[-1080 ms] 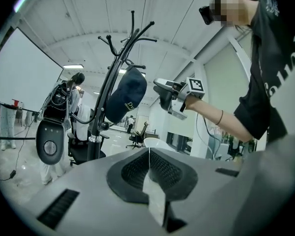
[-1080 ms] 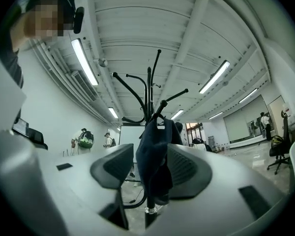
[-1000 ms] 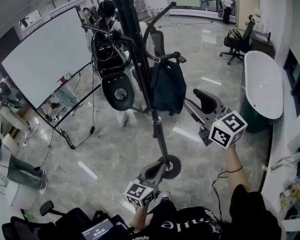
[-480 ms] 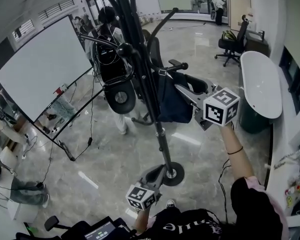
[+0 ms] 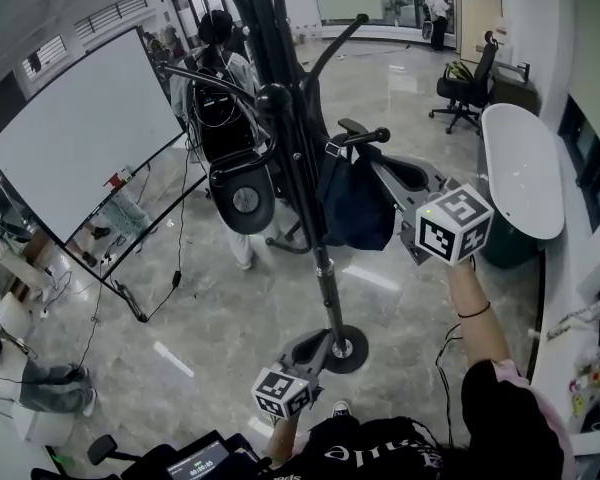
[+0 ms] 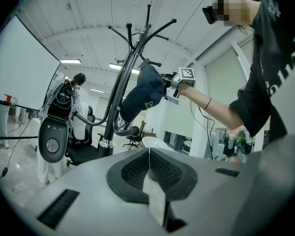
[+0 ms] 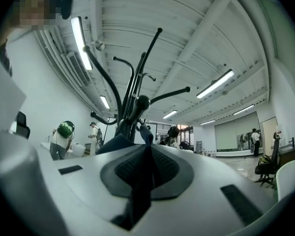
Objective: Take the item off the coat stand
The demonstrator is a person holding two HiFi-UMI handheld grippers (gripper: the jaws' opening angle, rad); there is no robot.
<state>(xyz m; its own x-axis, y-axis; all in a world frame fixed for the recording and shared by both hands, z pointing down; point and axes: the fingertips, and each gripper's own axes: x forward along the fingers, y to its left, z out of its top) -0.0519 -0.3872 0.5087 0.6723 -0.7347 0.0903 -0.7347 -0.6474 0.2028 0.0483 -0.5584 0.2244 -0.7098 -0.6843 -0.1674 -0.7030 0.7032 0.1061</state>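
A black coat stand [image 5: 305, 188] rises from a round base [image 5: 342, 346] on the floor in front of me. A dark navy cap [image 5: 355, 203] hangs from one of its side hooks; the left gripper view shows the cap [image 6: 142, 95] with pale lettering. My right gripper [image 5: 378, 168] reaches in level from the right. Its jaws have just been closing, and dark cap fabric [image 7: 140, 191] is pinched between the pads. My left gripper [image 5: 315, 340] sits low by the stand's base, its pads [image 6: 137, 168] pressed together with nothing between them.
A black round device [image 5: 242, 196] with cables hangs on the stand's left side. A person [image 5: 220, 78] stands behind the stand. A whiteboard [image 5: 80, 138] stands at the left, a white table [image 5: 525, 168] and an office chair [image 5: 465, 78] at the right.
My right gripper rose and moved in to the cap, and its jaws went from wide open to shut on the fabric. The left gripper stays low near the base.
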